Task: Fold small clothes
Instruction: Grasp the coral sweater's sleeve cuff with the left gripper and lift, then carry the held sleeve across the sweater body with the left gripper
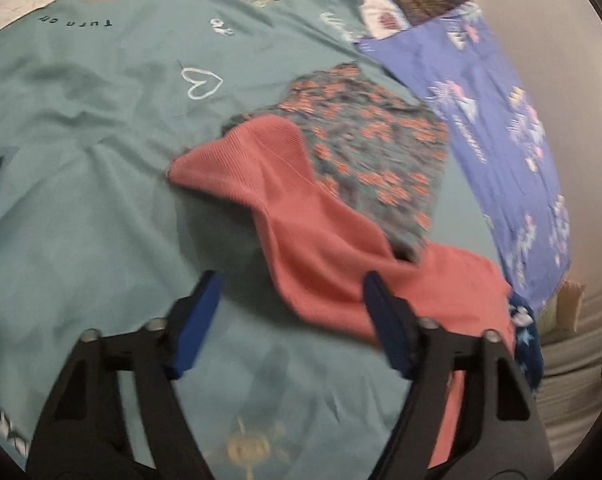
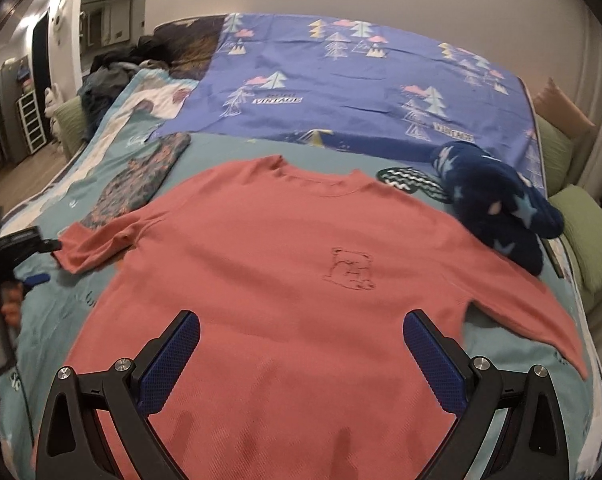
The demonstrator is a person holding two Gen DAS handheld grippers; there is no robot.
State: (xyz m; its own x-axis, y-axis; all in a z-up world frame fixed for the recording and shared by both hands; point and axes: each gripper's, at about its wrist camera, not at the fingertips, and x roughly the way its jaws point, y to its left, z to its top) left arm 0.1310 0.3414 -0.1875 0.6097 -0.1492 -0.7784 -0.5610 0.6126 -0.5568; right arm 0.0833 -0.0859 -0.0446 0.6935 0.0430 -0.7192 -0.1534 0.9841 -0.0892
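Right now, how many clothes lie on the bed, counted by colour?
Pink sweater: 1
Floral grey-and-orange garment: 1
Dark blue star-print fleece garment: 1
Total: 3

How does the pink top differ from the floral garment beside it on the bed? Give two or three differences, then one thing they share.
The pink top is plain, with a small outlined bear on the chest; the floral garment is patterned all over. The pink top lies spread out with its sleeves extended; the floral garment looks folded into a narrow, compact shape. The pink top covers far more of the bed. Both lie on the teal bedcover.
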